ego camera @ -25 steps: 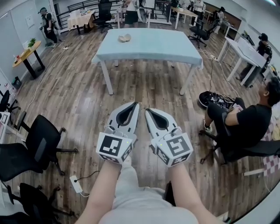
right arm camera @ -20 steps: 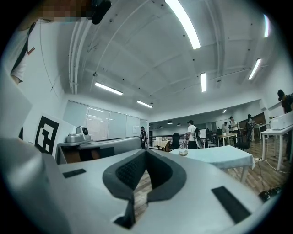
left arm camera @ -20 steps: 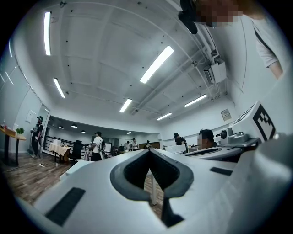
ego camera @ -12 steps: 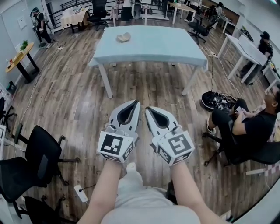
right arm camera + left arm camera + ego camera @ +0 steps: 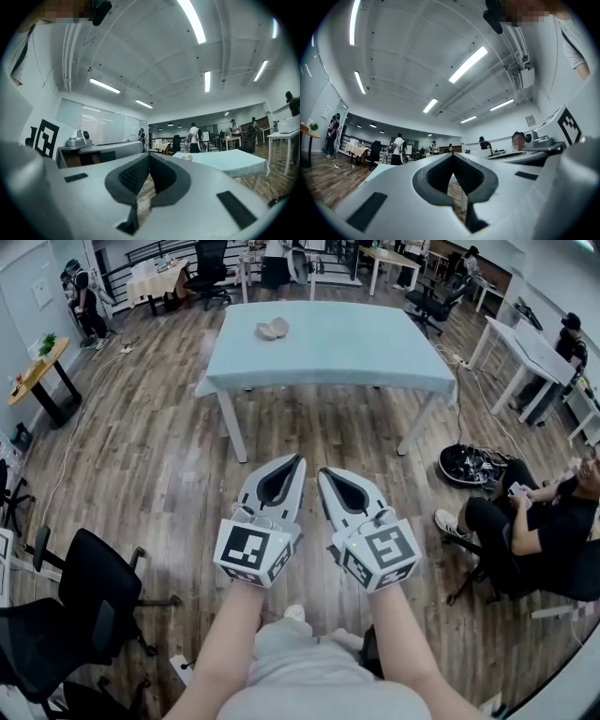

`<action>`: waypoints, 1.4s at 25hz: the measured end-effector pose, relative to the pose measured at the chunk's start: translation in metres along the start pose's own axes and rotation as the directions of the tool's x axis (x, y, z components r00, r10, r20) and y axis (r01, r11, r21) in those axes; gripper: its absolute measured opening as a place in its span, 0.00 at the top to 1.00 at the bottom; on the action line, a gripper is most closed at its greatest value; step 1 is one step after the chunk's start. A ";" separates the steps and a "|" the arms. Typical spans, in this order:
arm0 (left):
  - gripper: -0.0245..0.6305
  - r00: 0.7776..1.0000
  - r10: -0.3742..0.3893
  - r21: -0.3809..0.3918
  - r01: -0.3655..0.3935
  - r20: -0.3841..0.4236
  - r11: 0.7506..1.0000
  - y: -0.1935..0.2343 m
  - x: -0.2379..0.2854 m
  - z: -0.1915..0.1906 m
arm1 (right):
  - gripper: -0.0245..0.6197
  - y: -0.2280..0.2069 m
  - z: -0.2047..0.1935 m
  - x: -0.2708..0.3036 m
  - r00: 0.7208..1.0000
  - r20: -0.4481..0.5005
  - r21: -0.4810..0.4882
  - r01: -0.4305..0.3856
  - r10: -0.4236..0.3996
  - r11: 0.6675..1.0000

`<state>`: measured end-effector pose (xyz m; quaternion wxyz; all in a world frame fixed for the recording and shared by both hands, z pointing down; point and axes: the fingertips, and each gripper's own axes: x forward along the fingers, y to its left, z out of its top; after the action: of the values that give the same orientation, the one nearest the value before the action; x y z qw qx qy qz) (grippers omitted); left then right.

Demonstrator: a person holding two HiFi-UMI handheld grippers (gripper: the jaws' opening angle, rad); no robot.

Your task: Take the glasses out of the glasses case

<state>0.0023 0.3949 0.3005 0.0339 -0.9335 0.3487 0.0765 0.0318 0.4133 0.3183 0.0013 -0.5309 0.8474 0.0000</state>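
The left gripper (image 5: pixel 296 461) hangs above the wooden floor (image 5: pixel 159 456), jaws pressed together on nothing; the right gripper (image 5: pixel 323 472) is just beside it, jaws likewise closed and empty. Well ahead of both, a small beige thing, probably the glasses case (image 5: pixel 272 329), lies on the pale blue surface (image 5: pixel 375 343)

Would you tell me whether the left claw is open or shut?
Shut: in the left gripper view, the left claw has its tips touching, with nothing held between them.

Head and right views: same table (image 5: pixel 356 343)
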 end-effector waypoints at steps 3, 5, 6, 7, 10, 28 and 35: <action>0.95 1.000 -0.002 0.001 0.002 0.010 1.000 0.017 0.002 0.002 | 0.95 0.001 0.001 0.013 1.000 0.001 -0.004 0.005 -0.005 1.000; 0.95 1.000 -0.002 0.000 0.002 0.016 1.000 0.025 0.003 0.005 | 0.95 0.003 0.001 0.020 1.000 -0.001 -0.009 0.005 -0.005 1.000; 0.95 1.000 -0.004 0.000 0.004 0.018 1.000 0.029 0.004 0.005 | 0.95 0.003 0.001 0.024 1.000 -0.003 -0.011 0.005 -0.005 1.000; 0.95 1.000 -0.006 0.000 0.006 0.018 1.000 0.031 0.005 0.005 | 0.95 0.003 0.001 0.027 1.000 -0.003 -0.013 0.005 -0.005 1.000; 0.95 1.000 -0.010 0.001 0.010 0.017 1.000 0.038 0.010 0.001 | 0.95 0.002 0.001 0.038 1.000 -0.004 -0.016 0.001 -0.001 1.000; 0.95 0.999 0.033 0.024 -0.034 0.032 0.999 0.094 0.053 -0.004 | 0.95 -0.030 0.005 0.106 0.999 0.031 0.002 -0.033 0.033 0.999; 0.95 0.998 0.057 0.037 -0.058 0.020 0.998 0.131 0.076 -0.015 | 0.95 -0.043 -0.002 0.150 0.997 0.035 0.009 -0.064 0.063 0.998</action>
<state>-0.0256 0.2450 0.3009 0.0527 -0.9215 0.3764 0.0799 0.0054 0.2596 0.3198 0.0185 -0.5036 0.8637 0.0051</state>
